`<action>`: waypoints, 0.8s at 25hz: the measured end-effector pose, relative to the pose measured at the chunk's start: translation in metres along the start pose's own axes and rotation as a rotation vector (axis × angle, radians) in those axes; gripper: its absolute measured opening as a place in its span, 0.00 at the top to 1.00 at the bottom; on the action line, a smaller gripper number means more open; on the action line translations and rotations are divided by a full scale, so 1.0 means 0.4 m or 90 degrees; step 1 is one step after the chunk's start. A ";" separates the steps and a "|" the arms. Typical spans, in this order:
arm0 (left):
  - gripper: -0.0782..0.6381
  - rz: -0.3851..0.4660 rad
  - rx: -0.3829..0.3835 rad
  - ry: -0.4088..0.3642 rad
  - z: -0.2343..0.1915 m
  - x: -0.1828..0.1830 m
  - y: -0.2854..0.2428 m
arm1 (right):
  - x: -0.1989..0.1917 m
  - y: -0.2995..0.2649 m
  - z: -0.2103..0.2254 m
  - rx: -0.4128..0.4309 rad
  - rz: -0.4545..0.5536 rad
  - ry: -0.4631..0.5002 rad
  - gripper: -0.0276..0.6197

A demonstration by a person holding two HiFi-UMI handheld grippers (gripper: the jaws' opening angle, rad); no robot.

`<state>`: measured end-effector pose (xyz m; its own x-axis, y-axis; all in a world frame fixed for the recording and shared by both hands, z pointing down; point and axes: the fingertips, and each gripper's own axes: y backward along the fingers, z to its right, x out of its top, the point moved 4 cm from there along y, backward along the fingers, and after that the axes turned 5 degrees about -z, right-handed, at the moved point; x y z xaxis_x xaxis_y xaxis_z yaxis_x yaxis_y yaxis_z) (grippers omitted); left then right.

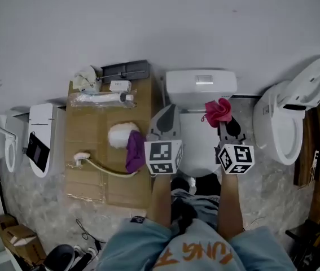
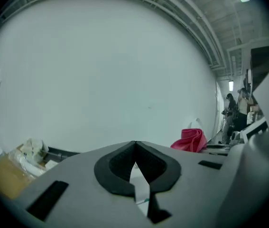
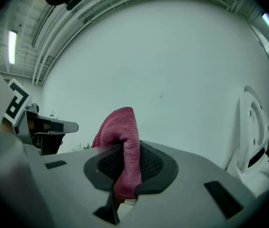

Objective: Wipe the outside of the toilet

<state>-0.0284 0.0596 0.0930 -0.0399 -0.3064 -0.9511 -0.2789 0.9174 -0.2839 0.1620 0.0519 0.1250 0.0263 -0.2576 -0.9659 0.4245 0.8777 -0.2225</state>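
A white toilet (image 1: 200,84) with a closed lid stands against the wall, right in front of me. My right gripper (image 1: 225,119) is shut on a pink-red cloth (image 1: 218,111), held above the lid's right side, just in front of the tank. In the right gripper view the cloth (image 3: 124,141) stands up out of the closed jaws. My left gripper (image 1: 165,116) hovers over the toilet's left edge with its jaws shut and nothing between them. In the left gripper view the cloth (image 2: 191,140) shows to the right.
A cardboard-covered stand (image 1: 89,145) at the left carries a white bundle (image 1: 121,133), a purple cloth (image 1: 135,150), a hose (image 1: 104,168) and small items. Another toilet with raised lid (image 1: 290,114) stands at the right, a further one (image 1: 41,140) at the left. A wall is close behind.
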 end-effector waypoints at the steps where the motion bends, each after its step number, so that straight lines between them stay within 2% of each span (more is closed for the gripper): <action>1: 0.86 0.009 0.002 -0.012 0.001 0.029 0.007 | 0.025 0.009 -0.004 0.000 0.013 -0.002 0.85; 5: 0.86 0.047 -0.003 -0.028 0.018 0.133 0.012 | 0.151 0.031 -0.009 0.009 0.066 0.054 0.85; 9: 0.86 0.078 0.004 -0.047 0.052 0.198 0.011 | 0.262 0.051 -0.007 0.019 0.108 0.070 0.85; 14: 0.86 0.099 -0.008 -0.060 0.088 0.240 -0.004 | 0.328 0.049 -0.013 0.012 0.112 0.093 0.85; 20: 0.86 0.125 -0.013 -0.065 0.090 0.273 -0.006 | 0.351 0.038 -0.018 -0.003 0.115 0.113 0.85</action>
<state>0.0026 0.0330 -0.0144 0.0021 -0.0935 -0.9956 -0.2945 0.9514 -0.0900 0.1658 0.0319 -0.0150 -0.0576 -0.0216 -0.9981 0.4235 0.9048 -0.0441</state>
